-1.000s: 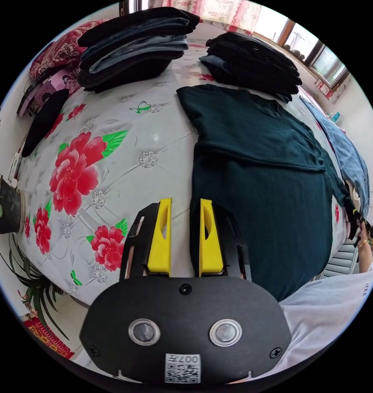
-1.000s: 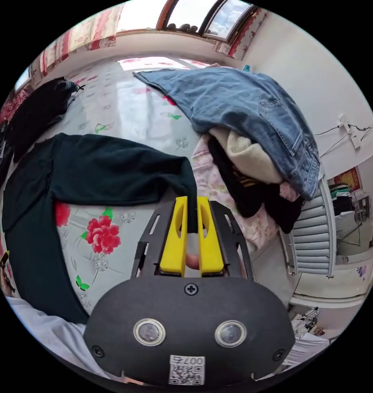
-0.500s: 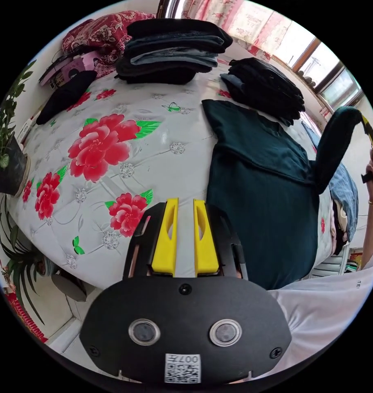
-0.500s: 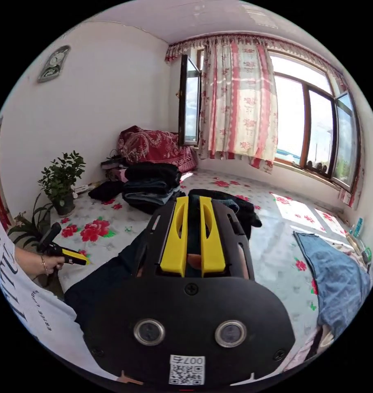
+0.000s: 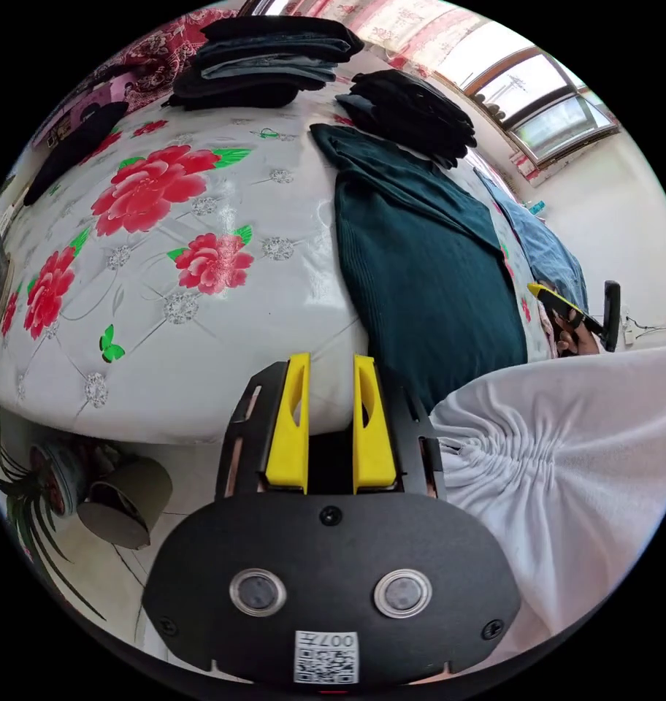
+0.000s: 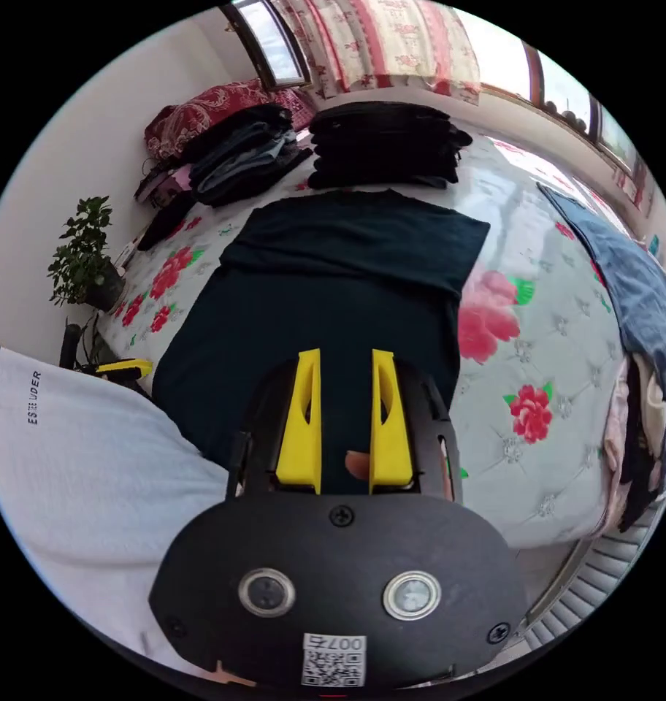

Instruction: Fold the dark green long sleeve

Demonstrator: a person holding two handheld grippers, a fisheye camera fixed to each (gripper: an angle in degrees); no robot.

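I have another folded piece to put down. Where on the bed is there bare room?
Free: the flowered white bed cover beside the dark green long-sleeve top, and the strip between that top and the blue denim heap. Crowded: the far side, with two folded dark stacks.

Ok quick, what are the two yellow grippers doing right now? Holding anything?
Left gripper: open, holding nothing, near the bed edge.
Right gripper: open, holding nothing, above the dark green long sleeve.
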